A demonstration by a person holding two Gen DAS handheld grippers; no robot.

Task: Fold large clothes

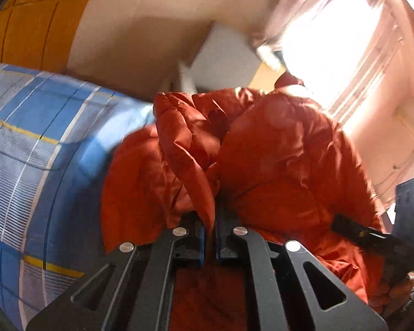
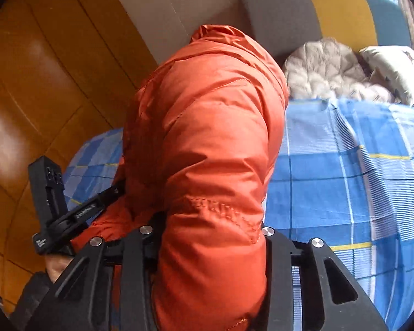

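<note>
Mid-fold lift: left gripper [image 1: 209, 237] pinched tight on orange jacket [image 1: 276, 149], right gripper [image 2: 209, 237] clamping its padded bulk over the bed [image 2: 345, 179]; next, lay it flat.

Right wrist view, centre frame: orange puffy quilted jacket [image 2: 207, 143] over blue checked bedsheet [image 2: 345, 179]. Upper right: pale quilted garment [image 2: 323, 69] on sheet, cream pillow [image 2: 394, 69] just right of it.

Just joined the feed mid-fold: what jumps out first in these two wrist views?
The puffy orange jacket dominates both views, bunched up over the blue plaid bedsheet. The left gripper is pinched shut on a fold of it, and the right gripper has a thick padded part between its fingers. A pale quilted garment lies farther back on the bed.
</note>
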